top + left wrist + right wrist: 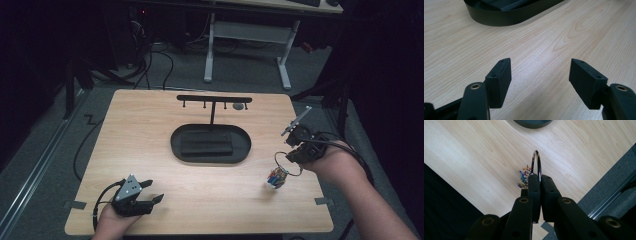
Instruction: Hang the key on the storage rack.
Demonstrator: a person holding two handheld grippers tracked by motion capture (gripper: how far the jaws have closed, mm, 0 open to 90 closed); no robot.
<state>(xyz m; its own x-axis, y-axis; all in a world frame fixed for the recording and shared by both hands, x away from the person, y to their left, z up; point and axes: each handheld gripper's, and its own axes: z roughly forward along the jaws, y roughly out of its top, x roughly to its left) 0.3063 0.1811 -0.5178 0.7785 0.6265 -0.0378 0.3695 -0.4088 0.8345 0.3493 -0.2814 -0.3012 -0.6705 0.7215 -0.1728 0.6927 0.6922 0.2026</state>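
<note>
Right gripper (537,180) clamped on key ring (537,163) (charm dangling below); left gripper (540,82) spread, empty.

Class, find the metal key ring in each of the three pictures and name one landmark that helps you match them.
High view: key ring at right, held by the right gripper.
Left gripper view: not in it.
Right gripper view: centre, pinched between the jaws.
Shared landmark: the black oval tray.

Black two-jaw tongs (150,192) with brass-ringed screw holes, flat rectangular pads (587,83), grey triangular top plate, trailing black cables.
</note>
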